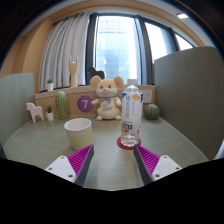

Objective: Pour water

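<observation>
A clear plastic water bottle (131, 114) with a white cap stands upright on a small red coaster (127, 143) on the grey table (105, 165). A cream cup (78, 132) stands to its left. My gripper (114, 160) is open and empty; its pink pads (80, 158) sit near the table's front, with the bottle just ahead of the right finger and the cup ahead of the left finger. Nothing is between the fingers.
A plush mouse (106, 98) sits at the table's back, with a purple disc (85, 102), a green cactus toy (62, 104), a small white animal figure (36, 112) and a green ball-shaped item (152, 111). A grey partition (188, 90) stands at right. Windows lie behind.
</observation>
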`<state>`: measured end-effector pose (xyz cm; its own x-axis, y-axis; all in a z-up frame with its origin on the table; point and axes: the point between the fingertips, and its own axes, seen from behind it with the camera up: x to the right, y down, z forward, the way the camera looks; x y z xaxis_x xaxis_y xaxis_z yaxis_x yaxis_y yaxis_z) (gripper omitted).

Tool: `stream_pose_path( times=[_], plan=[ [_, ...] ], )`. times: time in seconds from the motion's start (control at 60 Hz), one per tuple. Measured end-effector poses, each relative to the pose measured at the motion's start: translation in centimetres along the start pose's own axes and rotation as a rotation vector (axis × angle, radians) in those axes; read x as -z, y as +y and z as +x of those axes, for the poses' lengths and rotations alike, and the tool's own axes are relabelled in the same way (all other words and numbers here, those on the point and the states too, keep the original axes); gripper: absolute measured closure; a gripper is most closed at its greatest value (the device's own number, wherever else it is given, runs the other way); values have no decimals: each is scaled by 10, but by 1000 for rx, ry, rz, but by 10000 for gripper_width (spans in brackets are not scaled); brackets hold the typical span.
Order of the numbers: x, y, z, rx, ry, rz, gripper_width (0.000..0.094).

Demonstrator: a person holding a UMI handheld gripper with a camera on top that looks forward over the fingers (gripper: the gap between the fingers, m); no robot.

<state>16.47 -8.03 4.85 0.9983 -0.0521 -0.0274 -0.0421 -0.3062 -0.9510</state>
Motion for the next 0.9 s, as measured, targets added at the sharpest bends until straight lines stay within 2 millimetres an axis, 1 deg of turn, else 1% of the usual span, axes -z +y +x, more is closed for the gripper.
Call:
stream_pose_path(
  times=[0.133,0.217,0.283,0.517,0.617,0.667,0.85,0.9],
  plan=[
    [27,10,-35,4,-39,-24,110],
    [40,14,-51,-13,-60,-55,98],
    [50,13,-58,-17,-57,-71,97],
    [80,-29,-65,-17,-47,-14,92],
    [92,-51,-64,-10,-35,29,95],
    [97,-58,-63,-5,-32,42,96],
    [112,-75,-65,17,-39,73,98],
    [114,-77,-67,23,-46,77,96]
  ],
)
